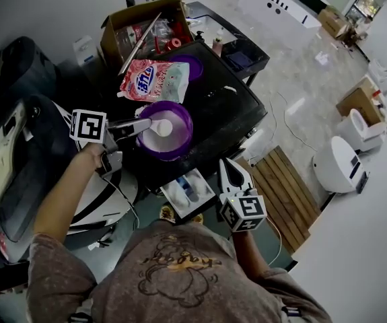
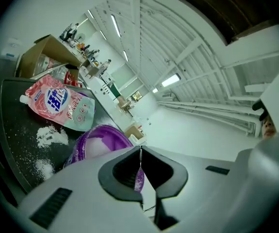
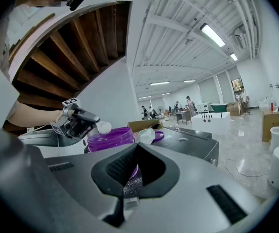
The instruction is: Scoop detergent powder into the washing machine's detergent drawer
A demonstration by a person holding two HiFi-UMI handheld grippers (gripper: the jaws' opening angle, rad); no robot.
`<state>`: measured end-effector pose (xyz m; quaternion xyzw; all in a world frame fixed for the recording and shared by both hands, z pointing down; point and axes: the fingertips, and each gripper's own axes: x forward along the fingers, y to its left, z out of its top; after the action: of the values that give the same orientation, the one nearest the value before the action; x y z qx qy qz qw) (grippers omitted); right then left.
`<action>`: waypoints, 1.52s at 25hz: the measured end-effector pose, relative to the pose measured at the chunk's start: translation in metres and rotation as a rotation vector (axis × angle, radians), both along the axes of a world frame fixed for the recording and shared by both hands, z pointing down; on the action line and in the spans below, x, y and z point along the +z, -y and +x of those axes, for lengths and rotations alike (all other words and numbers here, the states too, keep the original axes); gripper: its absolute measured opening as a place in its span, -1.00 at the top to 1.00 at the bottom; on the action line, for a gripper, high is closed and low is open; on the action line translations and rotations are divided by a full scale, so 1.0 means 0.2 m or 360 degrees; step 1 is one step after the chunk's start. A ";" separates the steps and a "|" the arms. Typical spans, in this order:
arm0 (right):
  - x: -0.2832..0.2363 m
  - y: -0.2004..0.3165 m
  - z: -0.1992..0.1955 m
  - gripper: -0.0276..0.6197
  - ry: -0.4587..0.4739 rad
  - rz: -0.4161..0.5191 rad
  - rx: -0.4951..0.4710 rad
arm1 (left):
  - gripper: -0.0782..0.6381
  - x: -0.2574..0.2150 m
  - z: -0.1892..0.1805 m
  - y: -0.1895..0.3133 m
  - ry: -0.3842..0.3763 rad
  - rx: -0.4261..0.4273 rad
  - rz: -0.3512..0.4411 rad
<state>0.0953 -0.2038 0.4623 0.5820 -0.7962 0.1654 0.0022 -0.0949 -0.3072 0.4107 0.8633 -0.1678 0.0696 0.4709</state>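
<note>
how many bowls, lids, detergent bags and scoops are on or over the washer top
purple bowl: 1
purple lid: 1
detergent bag: 1
scoop: 1
total: 4

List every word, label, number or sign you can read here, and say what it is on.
Nothing reads clearly.
Detergent bag: big blue characters on white, too blurred to read, and so is the small print.
Shirt: dark print with lettering, unreadable.
Marker cubes: black-and-white patterns, no words.
Box: labels inside too small.
</note>
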 end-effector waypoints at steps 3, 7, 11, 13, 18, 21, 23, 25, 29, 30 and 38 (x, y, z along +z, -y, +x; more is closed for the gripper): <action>0.01 0.00 0.00 0.91 -0.0014 -0.0001 -0.0011 | 0.72 0.00 -0.01 -0.03 -0.0127 -0.0200 -0.0214; -0.01 0.00 0.00 0.91 -0.0032 0.0016 -0.0018 | 0.72 -0.02 -0.03 -0.04 -0.0215 -0.0284 -0.0187; -0.01 -0.01 0.01 0.91 -0.0032 0.0015 -0.0008 | 0.72 0.00 -0.08 -0.04 -0.0276 -0.0389 -0.0161; -0.02 -0.01 0.01 0.91 -0.0010 0.0015 0.0005 | 0.72 0.01 -0.10 -0.05 -0.0315 -0.0432 -0.0156; -0.01 -0.03 0.01 0.91 -0.0023 0.0018 -0.0004 | 0.72 0.00 -0.13 -0.08 -0.0380 -0.0543 -0.0116; 0.00 -0.04 0.00 0.91 -0.0020 0.0004 -0.0017 | 0.72 -0.01 -0.11 -0.11 -0.0396 -0.0584 -0.0059; -0.01 -0.05 0.00 0.92 0.0012 -0.0007 -0.0020 | 0.72 -0.01 -0.09 -0.12 -0.0418 -0.0615 -0.0037; -0.01 -0.05 -0.01 0.91 0.0020 -0.0017 -0.0037 | 0.71 -0.01 -0.07 -0.14 -0.0449 -0.0655 -0.0044; 0.02 -0.07 -0.01 0.91 -0.0006 -0.0032 -0.0105 | 0.72 0.00 -0.03 -0.18 -0.0532 -0.0735 -0.0070; 0.02 -0.08 -0.01 0.91 -0.0012 -0.0032 -0.0120 | 0.72 -0.01 -0.03 -0.19 -0.0555 -0.0753 -0.0073; 0.06 -0.11 -0.01 0.91 -0.0014 -0.0037 -0.0250 | 0.72 0.00 -0.02 -0.35 -0.0612 -0.0845 -0.0030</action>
<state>0.0940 -0.1809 0.4749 0.5183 -0.8375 0.1714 0.0253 -0.0991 -0.2382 0.4098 0.7824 -0.2943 -0.2182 0.5036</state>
